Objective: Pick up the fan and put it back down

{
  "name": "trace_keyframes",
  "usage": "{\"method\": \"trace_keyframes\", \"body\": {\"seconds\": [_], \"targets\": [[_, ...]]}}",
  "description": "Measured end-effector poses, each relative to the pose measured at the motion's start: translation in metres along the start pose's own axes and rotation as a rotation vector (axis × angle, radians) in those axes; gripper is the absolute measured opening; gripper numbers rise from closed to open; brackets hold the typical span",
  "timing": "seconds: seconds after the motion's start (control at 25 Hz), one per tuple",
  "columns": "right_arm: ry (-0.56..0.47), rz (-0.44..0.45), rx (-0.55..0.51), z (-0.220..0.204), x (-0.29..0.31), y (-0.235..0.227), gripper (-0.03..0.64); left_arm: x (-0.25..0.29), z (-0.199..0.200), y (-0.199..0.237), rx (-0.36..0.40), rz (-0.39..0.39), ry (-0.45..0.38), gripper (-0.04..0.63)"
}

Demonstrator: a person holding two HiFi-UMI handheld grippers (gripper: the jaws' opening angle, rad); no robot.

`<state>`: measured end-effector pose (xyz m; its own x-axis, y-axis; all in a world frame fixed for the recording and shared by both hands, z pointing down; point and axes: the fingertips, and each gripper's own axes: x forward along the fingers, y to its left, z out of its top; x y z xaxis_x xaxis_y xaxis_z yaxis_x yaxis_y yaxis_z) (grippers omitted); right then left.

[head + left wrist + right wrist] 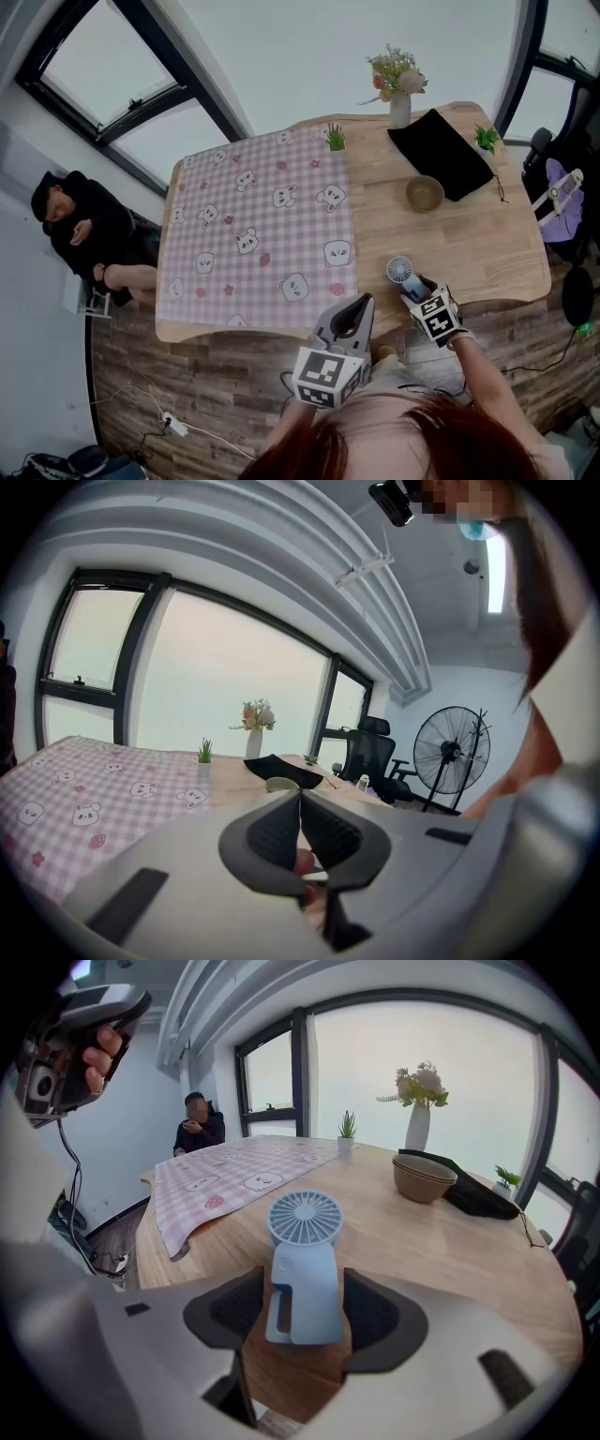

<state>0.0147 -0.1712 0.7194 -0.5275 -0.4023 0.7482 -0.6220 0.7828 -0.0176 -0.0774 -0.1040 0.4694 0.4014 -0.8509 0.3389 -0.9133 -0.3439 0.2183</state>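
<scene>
Small pale-blue plastic handheld fan lies flat on the light wooden table, with its round grille away from the camera and its handle toward it. In the head view the fan sits at lower right of the tabletop, near the front edge. It is just right of the pink checked tablecloth printed with animal faces and well apart from the tan round bowl.

The right gripper tilts down at the table. Its jaws are spread wide, one dark pad on each side of the handle, with a slim gap on both sides. Nothing is pressed and nothing is gripped.

The left gripper has its jaws closed together with nothing held. It hangs at bottom centre of the head view, off the table's front edge, and looks idle.

Judgement: the fan is framed for a grasp, though these views alone cannot rule out a release.

- **If grasping:**
  - Keep the handle centred.
  - Close squarely on its flat sides below the grille, both pads landing together. Light plastic will likely skid on smooth wood if one pad lands first.
  - Lift straight up.
  - Set it back flat, clear of the edge.
- **If releasing:** back off along the handle's line without nudging the fan.
</scene>
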Motion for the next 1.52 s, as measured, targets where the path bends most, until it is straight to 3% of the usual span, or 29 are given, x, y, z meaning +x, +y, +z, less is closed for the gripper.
{"method": "trace_keyframes", "body": {"seconds": [0.44,0.76,1.52], "targets": [[0.007,0.024,0.016,0.007,0.012,-0.004,0.265,0.001,0.002,0.012,-0.013,0.014,-0.005,0.011],[-0.007,0.026,0.003,0.008,0.010,-0.003,0.215,0.000,0.004,0.016,-0.022,0.027,-0.020,0.011],[-0.063,-0.032,0.037,0.023,0.001,-0.003,0.213,-0.002,0.013,0.027,-0.007,0.045,-0.045,0.011]]}}
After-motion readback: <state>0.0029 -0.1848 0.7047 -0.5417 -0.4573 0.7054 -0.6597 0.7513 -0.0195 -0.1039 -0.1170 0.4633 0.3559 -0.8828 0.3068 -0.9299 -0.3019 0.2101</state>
